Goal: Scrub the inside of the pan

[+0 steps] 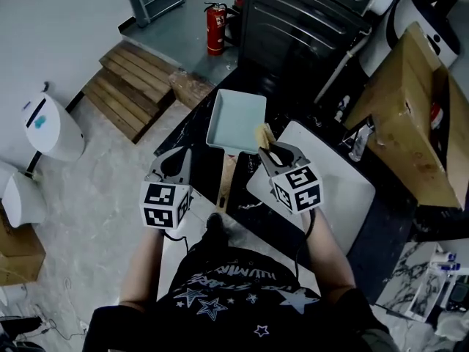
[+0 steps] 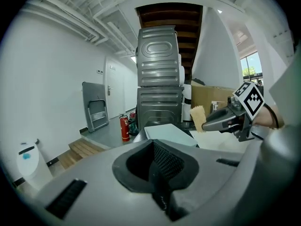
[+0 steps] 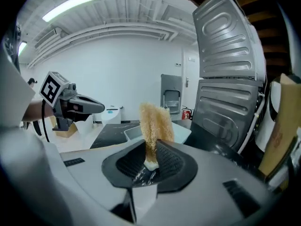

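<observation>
Because the inside of the pan (image 1: 236,117) has to be scrubbed, the right claw (image 1: 277,152) is squeezed tight on a yellow scrubber (image 1: 262,133). The fluffy end sticks out in front so it can rub. The scrubber hangs by the pan's rim at about 5 o'clock, and I cannot tell if it touches.

The pan sits on the dark counter (image 1: 187,127) at 12 o'clock from the person. Its wooden handle (image 1: 226,176) points back to 6 o'clock, which makes it easy to reach.

The left claw (image 1: 178,157) is closed with nothing in it. It waits at about 7 o'clock from the pan, just beside the handle, most likely so it can hold the pan steady.

The pan is pale blue with straight sides, and nothing shows inside it. A white board (image 1: 330,193) lies on the counter at about 4 o'clock from the pan.
</observation>
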The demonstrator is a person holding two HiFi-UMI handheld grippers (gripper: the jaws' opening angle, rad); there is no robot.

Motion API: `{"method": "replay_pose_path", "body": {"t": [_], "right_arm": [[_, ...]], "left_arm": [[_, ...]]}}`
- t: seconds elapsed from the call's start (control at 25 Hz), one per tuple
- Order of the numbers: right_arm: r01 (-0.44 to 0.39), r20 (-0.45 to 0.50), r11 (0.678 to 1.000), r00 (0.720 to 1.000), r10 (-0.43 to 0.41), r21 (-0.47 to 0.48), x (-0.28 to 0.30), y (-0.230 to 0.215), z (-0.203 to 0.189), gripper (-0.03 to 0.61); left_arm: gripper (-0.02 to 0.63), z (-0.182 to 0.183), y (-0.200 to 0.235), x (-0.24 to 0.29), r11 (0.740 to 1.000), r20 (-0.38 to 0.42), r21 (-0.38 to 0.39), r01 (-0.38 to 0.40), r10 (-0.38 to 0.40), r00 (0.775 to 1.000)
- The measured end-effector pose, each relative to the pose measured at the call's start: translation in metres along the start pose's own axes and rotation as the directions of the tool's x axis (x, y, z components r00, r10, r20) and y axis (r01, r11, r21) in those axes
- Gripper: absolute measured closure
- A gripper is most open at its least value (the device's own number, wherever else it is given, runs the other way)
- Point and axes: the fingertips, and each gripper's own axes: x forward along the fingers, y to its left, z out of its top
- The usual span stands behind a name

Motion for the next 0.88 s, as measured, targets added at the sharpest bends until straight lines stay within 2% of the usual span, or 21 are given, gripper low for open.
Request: {"method": "replay_pose_path", "body": {"t": [0.2, 0.48, 0.68, 0.88], "right_arm": [[0.022, -0.047, 0.994, 0.999, -0.027, -0.111, 0.043, -0.017, 0.026, 0.509], [-0.035, -0.162, 0.966, 0.987, -0.007, -0.255, 0.102, -0.022, 0.038, 0.511], [-0.106, -0.304, 0.904, 0.952, -0.028, -0.415, 0.136, -0.019, 0.028, 0.511], [-0.150, -0.415, 0.834, 0.904, -0.102, -0.531, 0.164, -0.029, 0.014, 0.511]], "left_arm": [[0.606, 0.010, 0.023, 0.029, 0.999, 0.004, 0.003, 0.036, -0.036, 0.999], [0.606, 0.016, 0.048, 0.068, 0.997, -0.002, 0.002, 0.079, -0.079, 0.997], [0.606, 0.016, 0.061, 0.086, 0.995, -0.013, 0.019, 0.100, -0.100, 0.995], [0.605, 0.011, 0.070, 0.098, 0.993, -0.024, 0.006, 0.117, -0.117, 0.993]]}}
